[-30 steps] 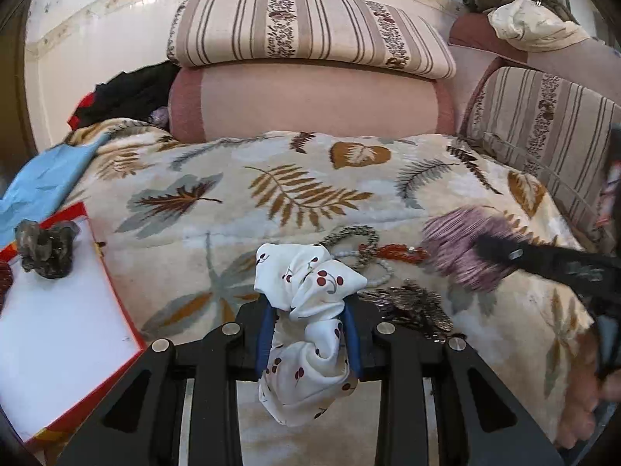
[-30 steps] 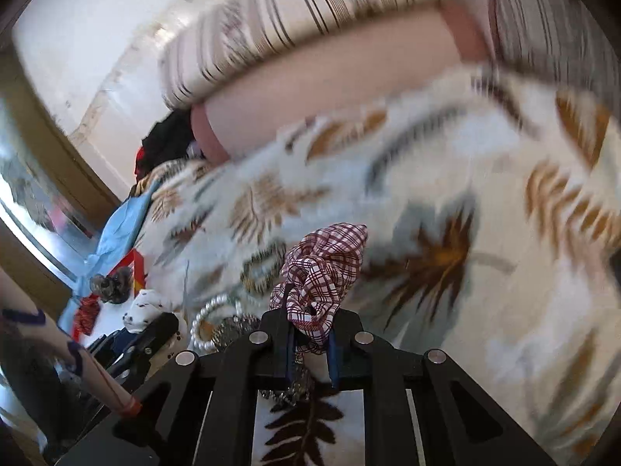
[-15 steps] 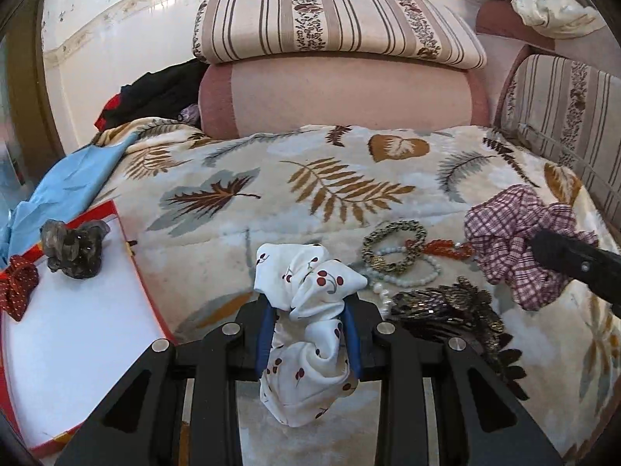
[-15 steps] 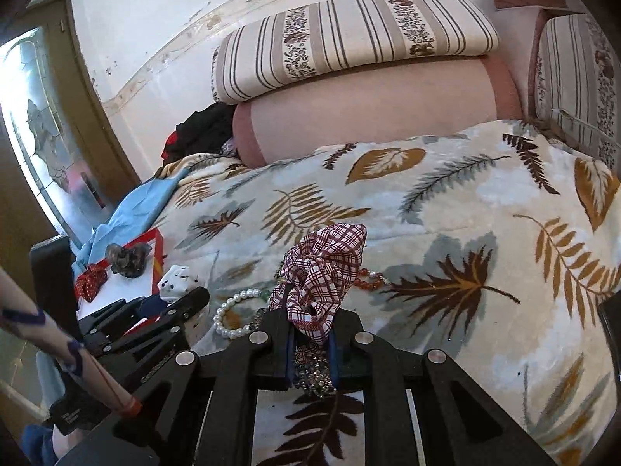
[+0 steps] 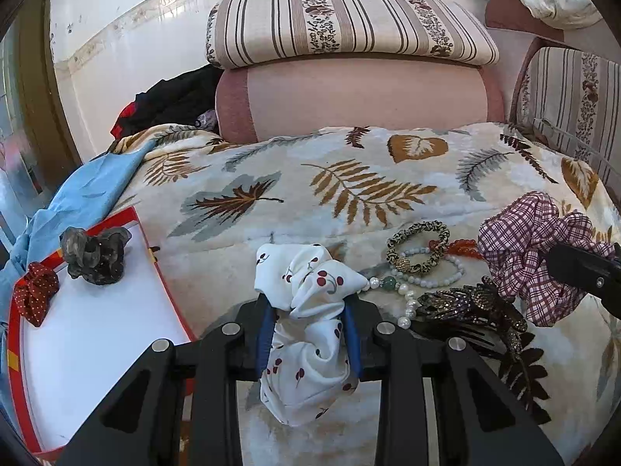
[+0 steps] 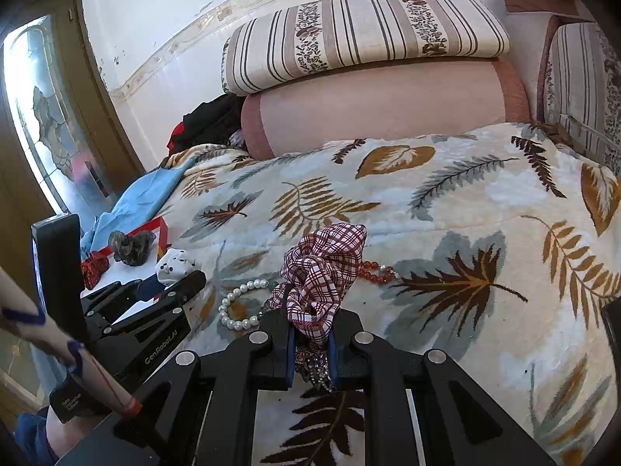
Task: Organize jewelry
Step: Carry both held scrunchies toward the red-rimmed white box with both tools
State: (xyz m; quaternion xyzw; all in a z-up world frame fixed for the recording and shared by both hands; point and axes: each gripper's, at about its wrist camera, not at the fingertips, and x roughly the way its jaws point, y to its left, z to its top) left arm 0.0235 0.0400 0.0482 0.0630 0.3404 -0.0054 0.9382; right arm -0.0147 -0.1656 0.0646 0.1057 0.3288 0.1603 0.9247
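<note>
Left of both grippers, on the bed, lies the white tray (image 5: 89, 353) with a red rim, already holding a grey scrunchie (image 5: 95, 254) and a red bow (image 5: 35, 293). The left gripper (image 5: 308, 334) has its jaws clamped on a white cherry-print scrunchie (image 5: 306, 310) and sits just beside the tray, nearer than the right gripper (image 6: 310, 345), whose jaws pinch a plaid scrunchie (image 6: 322, 268) above the bracelets (image 5: 421, 258).

scrunchies: 4 – cherry-print (image 5: 310, 310), plaid (image 5: 520, 248), grey (image 5: 95, 254), red dotted (image 5: 35, 291)
bracelets: approx. 4, overlapping (image 5: 421, 250)
hair combs: 1 (image 5: 473, 306)
trays: 1 (image 5: 85, 349)
</note>
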